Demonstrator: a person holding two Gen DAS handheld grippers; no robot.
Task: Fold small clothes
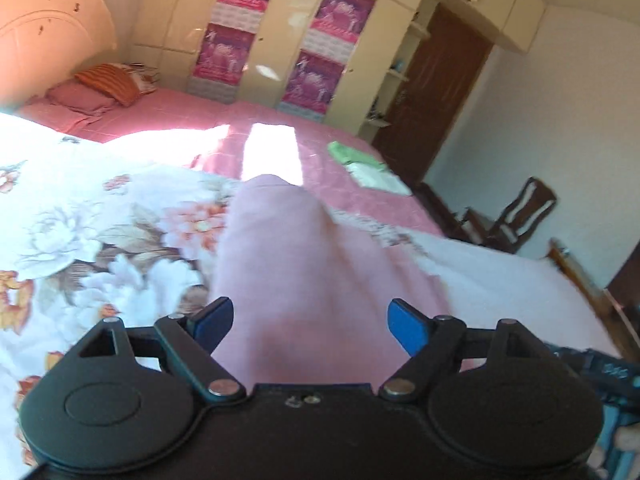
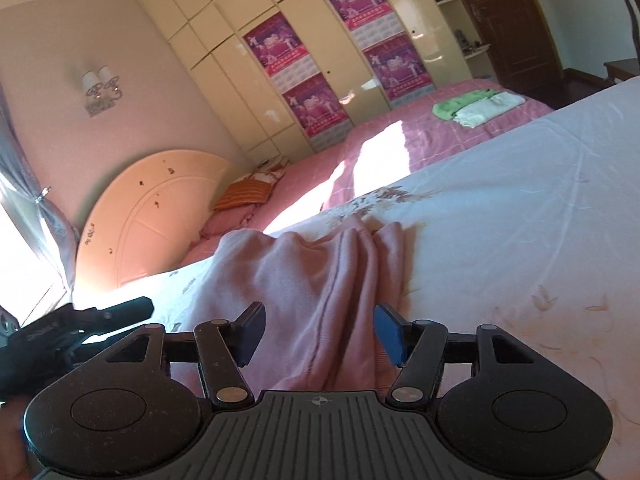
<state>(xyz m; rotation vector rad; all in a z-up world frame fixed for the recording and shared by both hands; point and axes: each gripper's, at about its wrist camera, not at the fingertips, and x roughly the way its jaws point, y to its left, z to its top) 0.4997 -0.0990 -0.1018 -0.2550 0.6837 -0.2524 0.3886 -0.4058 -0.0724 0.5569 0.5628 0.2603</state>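
Note:
A small pink garment (image 1: pixel 288 248) lies bunched in soft folds on the white floral quilt (image 1: pixel 100 220). My left gripper (image 1: pixel 312 326) stands open just above it, its blue pads wide apart on either side of the cloth and not pressing it. In the right wrist view the same pink garment (image 2: pixel 320 264) runs away from me in ridges across the quilt (image 2: pixel 520 220). My right gripper (image 2: pixel 320 334) is open too, with the near end of the cloth lying loose between its fingers. The left gripper's black body (image 2: pixel 80 320) shows at the left edge.
A green and a white folded cloth (image 2: pixel 476 106) lie on the pink bedspread (image 2: pixel 400 148) near the far corner. Pillows (image 1: pixel 100 88) rest against the cream headboard (image 2: pixel 160 216). A wardrobe with posters (image 1: pixel 280 40), a brown door (image 1: pixel 440 92) and a wooden chair (image 1: pixel 516 216) stand beyond.

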